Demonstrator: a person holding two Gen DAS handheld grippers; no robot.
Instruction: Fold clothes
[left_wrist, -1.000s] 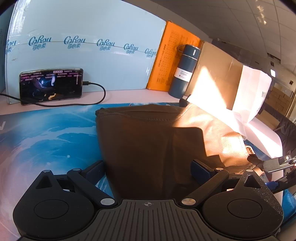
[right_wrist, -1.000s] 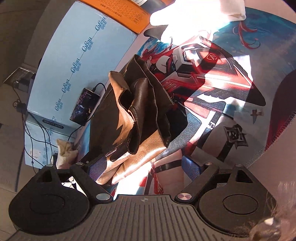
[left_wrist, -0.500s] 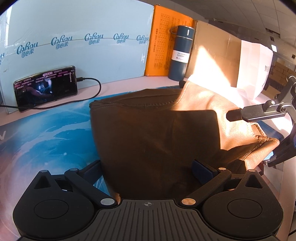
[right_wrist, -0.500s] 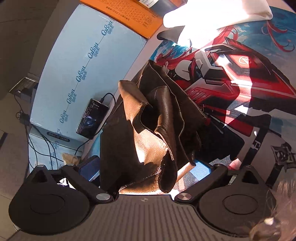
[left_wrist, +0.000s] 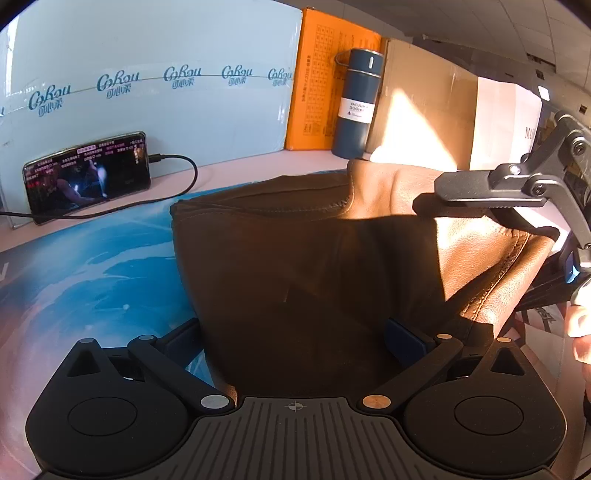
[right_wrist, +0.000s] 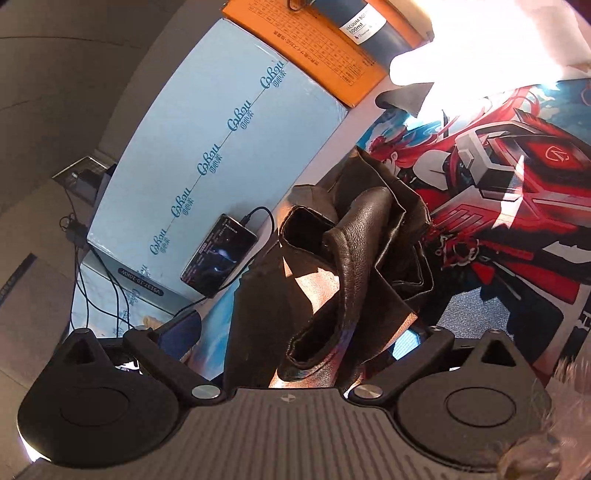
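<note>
Nearest: 2 grippers. Left gripper (left_wrist: 295, 332) spread wide, 1 brown leather garment (left_wrist: 295, 258) lying between fingers, pads apart from it. Right gripper (right_wrist: 299, 336) wide too, just been opening, garment folds between fingers. Garment on printed mat (left_wrist: 92, 266). Behind: 1 phone (left_wrist: 86, 177), 1 bottle (left_wrist: 356, 101), 1 orange box (left_wrist: 317, 92).

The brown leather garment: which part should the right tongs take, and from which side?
Probably the stitched hem of the brown leather garment, at its raised, sunlit right corner, coming in from the right. That edge stands clear of the mat and already lies between the open right tongs.
</note>
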